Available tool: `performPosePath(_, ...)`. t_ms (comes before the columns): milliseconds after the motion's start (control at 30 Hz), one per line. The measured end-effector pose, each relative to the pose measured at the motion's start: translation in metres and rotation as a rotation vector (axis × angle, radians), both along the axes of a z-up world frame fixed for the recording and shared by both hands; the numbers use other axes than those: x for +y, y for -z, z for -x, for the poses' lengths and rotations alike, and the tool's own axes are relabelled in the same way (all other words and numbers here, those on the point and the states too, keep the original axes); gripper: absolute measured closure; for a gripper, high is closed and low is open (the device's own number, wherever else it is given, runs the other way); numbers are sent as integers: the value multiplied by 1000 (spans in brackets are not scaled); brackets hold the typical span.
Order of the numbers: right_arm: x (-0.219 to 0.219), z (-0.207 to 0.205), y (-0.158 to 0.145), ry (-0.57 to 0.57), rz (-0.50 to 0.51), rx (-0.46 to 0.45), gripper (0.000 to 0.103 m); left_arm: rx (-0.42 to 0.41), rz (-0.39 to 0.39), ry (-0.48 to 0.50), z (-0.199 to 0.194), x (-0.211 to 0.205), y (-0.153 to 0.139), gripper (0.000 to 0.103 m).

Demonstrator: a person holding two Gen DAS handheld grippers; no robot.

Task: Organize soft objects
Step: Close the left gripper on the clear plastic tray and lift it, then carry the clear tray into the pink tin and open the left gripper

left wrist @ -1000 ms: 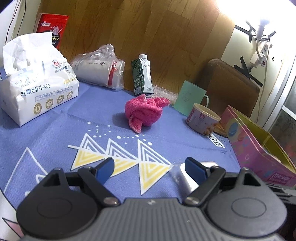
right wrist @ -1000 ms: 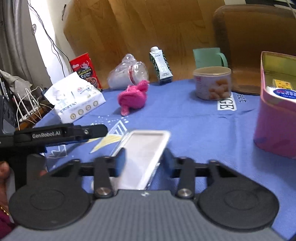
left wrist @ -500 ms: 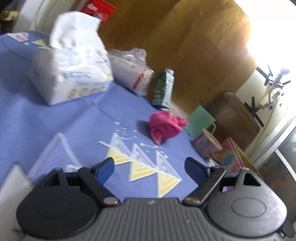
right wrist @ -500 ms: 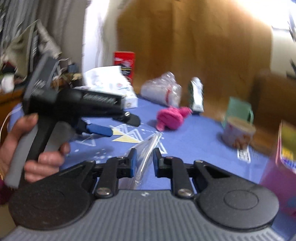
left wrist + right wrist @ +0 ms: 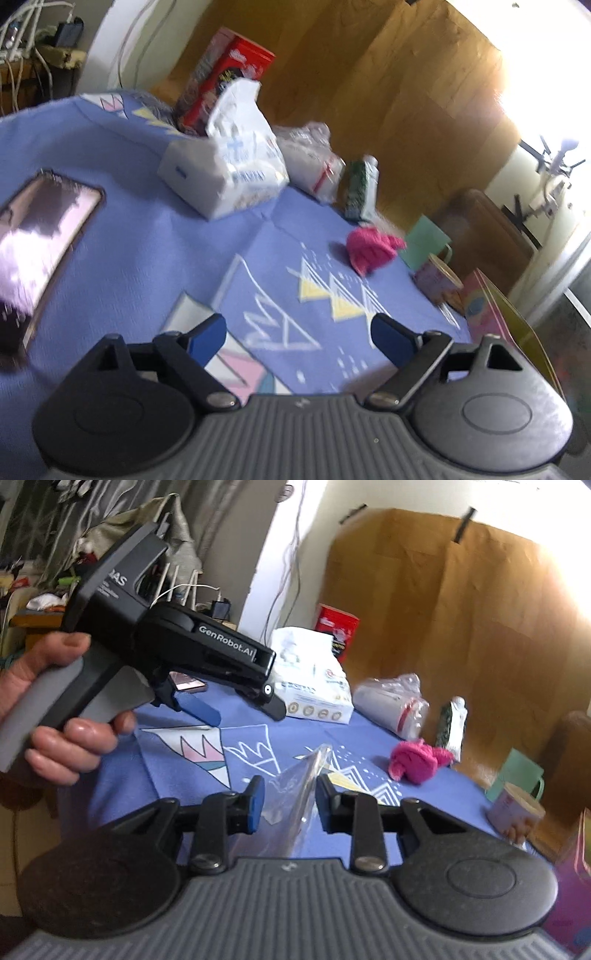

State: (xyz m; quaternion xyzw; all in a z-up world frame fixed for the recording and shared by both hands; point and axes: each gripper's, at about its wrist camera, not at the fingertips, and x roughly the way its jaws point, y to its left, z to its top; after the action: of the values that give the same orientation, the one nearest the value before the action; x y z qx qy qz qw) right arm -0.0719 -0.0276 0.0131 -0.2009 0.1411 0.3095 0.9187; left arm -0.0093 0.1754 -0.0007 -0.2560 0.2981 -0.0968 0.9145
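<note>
Far ahead of the left tongs (image 5: 297,328) and well apart from them, on the blue cloth of the worktop (image 5: 147,229): the pink soft cloth (image 5: 373,251), crumpled into a ball. Just behind it, a small green carton (image 5: 360,192), upright; more to the left, a white tissue pack (image 5: 236,177). Left tongs released, spread wide, with only the patterned worktop showing between the two fingers. At the far left of the same view, a phone (image 5: 40,236) lying flat.

Between the fingers of the right tongs (image 5: 288,794), a clear plastic bag (image 5: 314,764), standing on its edge. Just been opening here: a small gap at the blue pad on the left side, the bag leaning close to the other finger, not clenched as far as visible. In the right wrist view, pink soft cloth ahead and to the right, well apart from the right tongs. Left tongs raised above the worktop, gripped at the handle by a hand (image 5: 62,716).
</note>
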Motion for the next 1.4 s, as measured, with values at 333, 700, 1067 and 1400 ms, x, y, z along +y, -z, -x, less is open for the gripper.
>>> performPosePath(333,9,5,3,19,18,4,69,-27,50,126,10,-23,-12,12)
performPosePath(700,-32,-32,-4,121,-156,181,45,45,54,129,17,-19,1,12)
performPosePath(1067,-28,-18,20,26,-100,317,34,91,-81,212,8,-81,7,23)
performPosePath(1400,-77,-12,3,166,-220,228,43,37,-138,345,-22,-151,-26,39)
